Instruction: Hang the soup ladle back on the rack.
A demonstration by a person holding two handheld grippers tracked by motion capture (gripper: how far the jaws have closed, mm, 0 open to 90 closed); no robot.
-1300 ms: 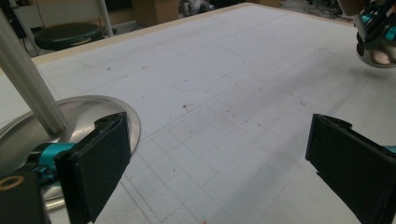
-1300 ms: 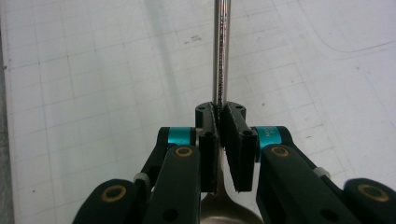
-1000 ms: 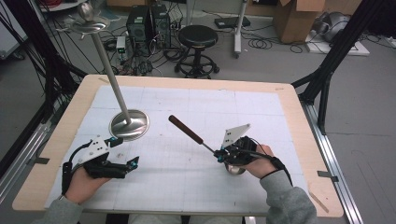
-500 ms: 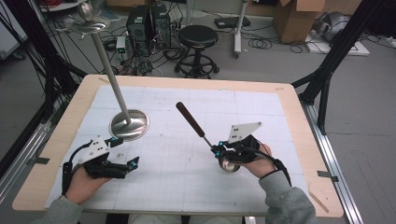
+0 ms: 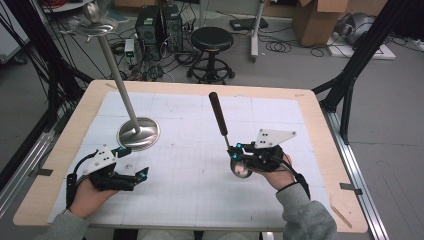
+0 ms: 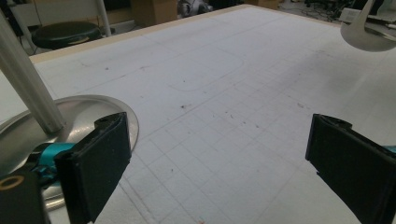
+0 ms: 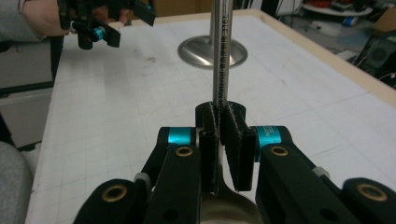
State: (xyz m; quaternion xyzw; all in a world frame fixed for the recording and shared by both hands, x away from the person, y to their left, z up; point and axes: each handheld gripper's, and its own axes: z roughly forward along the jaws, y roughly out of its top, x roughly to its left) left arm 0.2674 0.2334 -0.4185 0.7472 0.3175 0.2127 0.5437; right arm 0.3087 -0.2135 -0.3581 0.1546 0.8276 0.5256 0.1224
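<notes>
Both tongs sit low on the worktop (image 5: 320,130), a pale wooden board covered by a white gridded mat. From the board's centre, the left tongs (image 5: 142,174) lie toward eight o'clock, held in the person's left hand (image 5: 92,192), jaws spread wide with nothing between them; the left gripper view shows the two black pads far apart over bare mat. The right tongs (image 5: 232,150) lie toward four o'clock in the right hand (image 5: 277,172), a grey three-cornered plate riding on top.

Largest of the things on the mat is a metal stand (image 5: 138,133): a round steel base at about ten o'clock, with a thin pole rising and leaning away toward the far left edge, topped by a small dish. In the left gripper view its base (image 6: 84,112) lies just beside the left-hand pad.

Smaller is a spoon (image 5: 220,117) with a dark handle. The right tongs are pressed together on its metal shank, just above the bowl; the right gripper view shows the pads (image 7: 236,135) pinching the steel stem (image 7: 220,56). The handle points up and away toward twelve o'clock, while the bowl (image 5: 241,168) hangs below the jaws, near the mat.
</notes>
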